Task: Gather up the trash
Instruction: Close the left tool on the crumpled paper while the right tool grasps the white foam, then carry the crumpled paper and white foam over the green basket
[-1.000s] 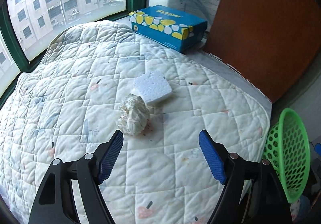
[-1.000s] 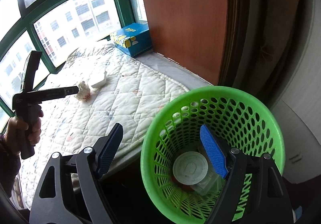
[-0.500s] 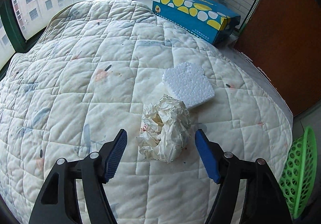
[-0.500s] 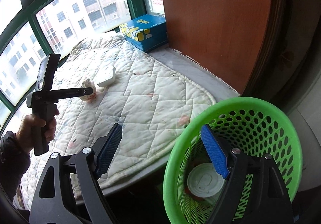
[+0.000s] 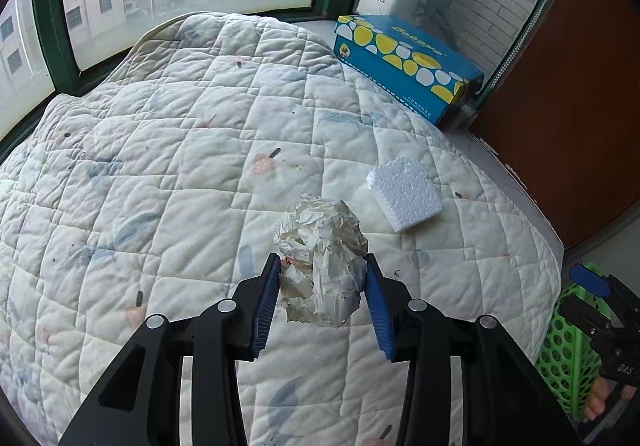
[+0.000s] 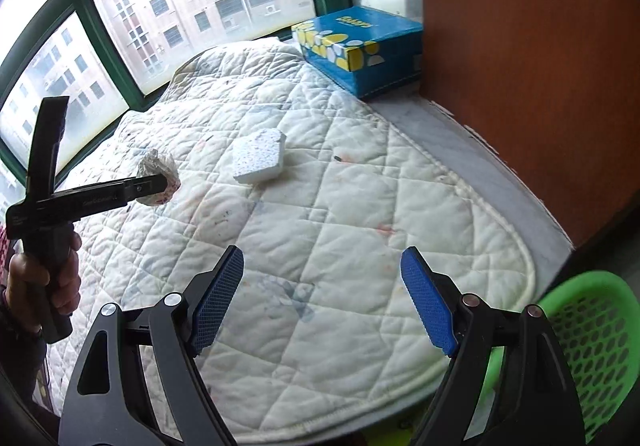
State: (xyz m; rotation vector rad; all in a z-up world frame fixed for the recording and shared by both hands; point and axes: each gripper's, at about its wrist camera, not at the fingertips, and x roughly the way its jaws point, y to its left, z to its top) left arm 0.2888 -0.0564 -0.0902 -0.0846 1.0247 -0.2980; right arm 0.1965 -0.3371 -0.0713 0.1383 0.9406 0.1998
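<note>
A white quilted cloth mattress pad (image 5: pixel 168 174) looks soft, matt and stained. The crumpled white paper wad (image 5: pixel 320 258) is creased and slightly shiny. A white foam block (image 5: pixel 404 194) has a grainy, beaded surface. The blue printed cardboard box (image 5: pixel 404 66) is smooth and faintly glossy; the green perforated plastic basket (image 6: pixel 592 346) shines.

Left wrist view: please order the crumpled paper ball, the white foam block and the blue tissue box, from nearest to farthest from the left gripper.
1. Crumpled paper ball, between the left gripper's pads.
2. White foam block, beyond it, to the right.
3. Blue tissue box, far right, by the window.
</note>
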